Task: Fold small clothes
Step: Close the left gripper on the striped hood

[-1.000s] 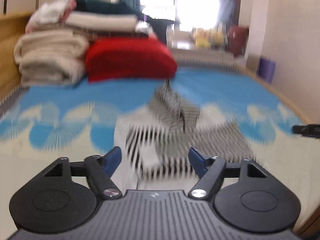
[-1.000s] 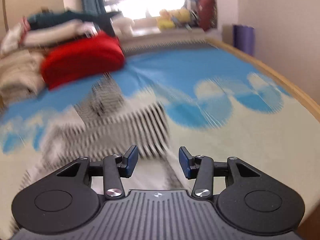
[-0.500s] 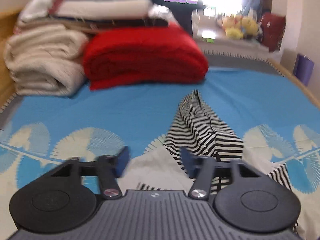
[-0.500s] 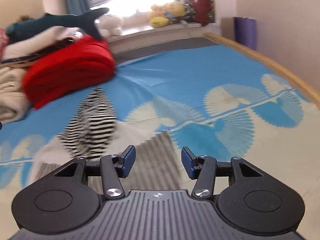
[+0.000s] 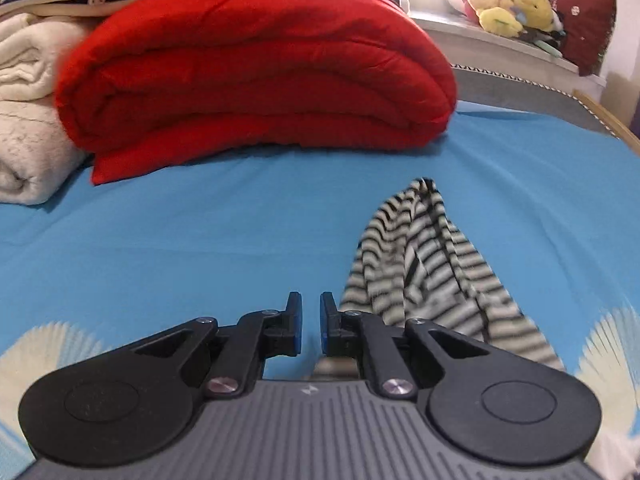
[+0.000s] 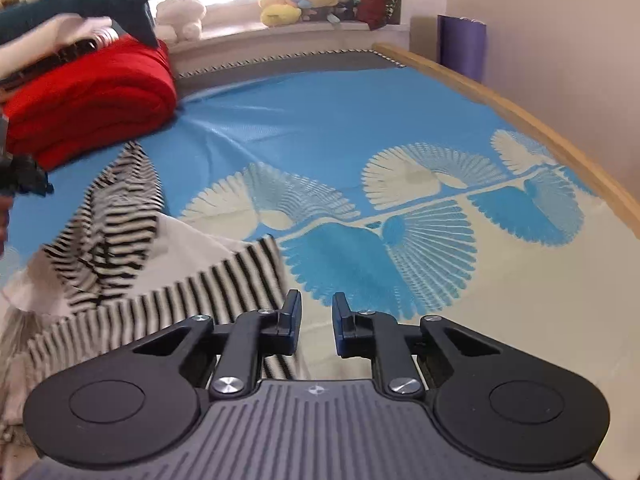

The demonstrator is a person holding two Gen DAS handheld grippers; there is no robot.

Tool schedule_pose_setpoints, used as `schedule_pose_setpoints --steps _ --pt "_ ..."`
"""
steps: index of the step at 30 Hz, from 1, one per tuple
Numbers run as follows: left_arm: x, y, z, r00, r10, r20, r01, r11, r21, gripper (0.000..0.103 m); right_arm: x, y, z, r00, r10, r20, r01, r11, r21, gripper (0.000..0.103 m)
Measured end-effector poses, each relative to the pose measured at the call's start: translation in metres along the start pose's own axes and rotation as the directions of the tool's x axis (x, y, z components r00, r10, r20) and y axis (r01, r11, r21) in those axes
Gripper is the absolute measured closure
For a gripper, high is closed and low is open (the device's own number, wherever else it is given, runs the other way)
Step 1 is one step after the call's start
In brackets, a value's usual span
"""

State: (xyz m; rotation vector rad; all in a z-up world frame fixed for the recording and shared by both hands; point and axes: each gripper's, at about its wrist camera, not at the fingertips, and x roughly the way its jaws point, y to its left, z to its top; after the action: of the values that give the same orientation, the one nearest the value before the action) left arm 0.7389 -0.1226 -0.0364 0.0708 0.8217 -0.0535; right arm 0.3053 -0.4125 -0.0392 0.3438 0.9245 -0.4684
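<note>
A small black-and-white striped garment [image 5: 424, 256] lies on the blue bed sheet, bunched into a raised peak. In the right wrist view the garment [image 6: 116, 240] spreads left of centre, with a flat striped edge near the fingers. My left gripper [image 5: 311, 320] hovers just left of the garment, jaws nearly closed with a narrow gap and nothing between them. My right gripper [image 6: 317, 320] is over the sheet just right of the garment's striped edge, jaws slightly apart and empty. The left gripper also shows at the left edge of the right wrist view [image 6: 24, 180].
A folded red quilt [image 5: 256, 64] and cream blankets [image 5: 28, 120] are stacked at the head of the bed. Plush toys [image 6: 296, 0] line the windowsill. A wooden bed rail [image 6: 520, 120] runs along the right side, with a purple roll [image 6: 460, 44] by the wall.
Both grippers moved forward over the bed, toward the quilt. Both sets of jaws have narrowed, the left almost closed. The striped garment now lies to the right of the left gripper.
</note>
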Motion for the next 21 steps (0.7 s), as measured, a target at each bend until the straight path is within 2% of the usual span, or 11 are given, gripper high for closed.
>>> schedule_pose_setpoints --steps 3,4,7,9,10,12,14,15,17,21 --pt "0.030 -0.008 0.016 1.000 -0.014 -0.008 0.014 1.000 -0.025 0.091 0.011 0.000 -0.005 0.998 -0.010 -0.058 0.011 1.000 0.019 0.086" --pt "0.038 -0.011 0.022 1.000 -0.030 -0.010 0.029 0.999 -0.045 0.085 0.013 0.001 -0.006 0.998 -0.011 -0.062 0.011 1.000 0.012 0.086" --pt "0.061 -0.023 0.031 0.999 -0.022 -0.039 0.020 0.998 -0.054 0.056 0.014 0.008 -0.008 0.999 -0.024 -0.048 0.023 0.999 -0.034 0.086" --pt "0.073 -0.034 0.034 0.999 -0.013 -0.050 0.013 1.000 0.004 0.056 0.017 0.009 -0.010 0.998 -0.024 -0.058 0.023 0.999 -0.022 0.085" --pt "0.078 -0.038 0.034 0.999 -0.002 -0.051 0.004 1.000 0.028 0.057 0.020 0.009 -0.010 0.998 -0.020 -0.067 0.019 1.000 -0.015 0.085" --pt "0.086 -0.040 0.036 0.997 -0.018 -0.069 0.020 1.000 0.017 0.065 0.023 0.011 -0.012 0.996 -0.022 -0.081 0.021 1.000 -0.020 0.085" --pt "0.095 -0.042 0.035 0.994 -0.011 -0.112 0.013 1.000 0.023 0.095 0.023 0.015 -0.012 0.997 -0.019 -0.080 0.017 1.000 -0.025 0.085" --pt "0.095 -0.045 0.033 0.991 0.001 -0.132 0.006 0.999 0.051 0.103 0.023 0.017 -0.011 0.997 -0.020 -0.075 0.017 0.999 -0.029 0.085" --pt "0.082 -0.050 0.029 0.994 0.001 -0.107 0.012 0.993 0.120 0.102 0.022 0.018 -0.009 0.997 -0.018 -0.070 0.016 0.999 -0.031 0.085" --pt "0.022 -0.041 0.027 0.997 -0.072 -0.035 0.076 0.989 0.130 0.103 0.018 0.020 -0.004 0.998 -0.001 -0.063 0.000 1.000 -0.023 0.085"
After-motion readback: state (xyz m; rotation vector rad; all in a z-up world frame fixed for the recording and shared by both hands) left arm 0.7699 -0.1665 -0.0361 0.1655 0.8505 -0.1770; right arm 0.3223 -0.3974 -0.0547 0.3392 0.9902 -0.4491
